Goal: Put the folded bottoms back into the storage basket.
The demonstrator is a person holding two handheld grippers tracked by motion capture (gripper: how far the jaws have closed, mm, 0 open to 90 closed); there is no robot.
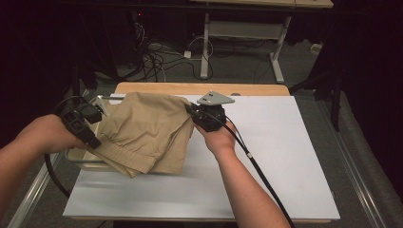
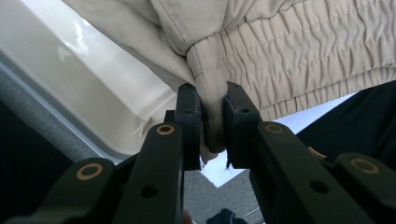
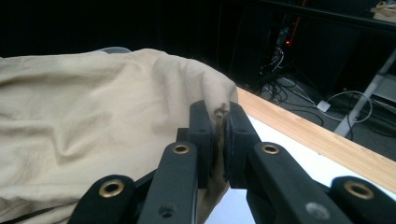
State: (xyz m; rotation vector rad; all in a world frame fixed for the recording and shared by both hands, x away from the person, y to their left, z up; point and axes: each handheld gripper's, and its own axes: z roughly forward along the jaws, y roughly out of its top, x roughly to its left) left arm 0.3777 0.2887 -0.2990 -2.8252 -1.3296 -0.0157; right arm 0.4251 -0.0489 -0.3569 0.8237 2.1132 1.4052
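**Both grippers clamping, arms reaching in from the near edge**

The left gripper [image 1: 95,114] is sitting at the table's left side, its jaws pinching fabric, the left hand [image 1: 57,134] wrapping its handle. The right gripper [image 1: 194,112] is pointing left near the far middle, jaws pressing together on cloth, the right hand [image 1: 219,137] gripping from behind.

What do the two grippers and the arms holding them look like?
Both the left gripper and right gripper are black, with brass-ringed pivots on the fingers. A grey three-cornered plate tops the right one. A black cable trails from each. The forearms are bare, no sleeves.
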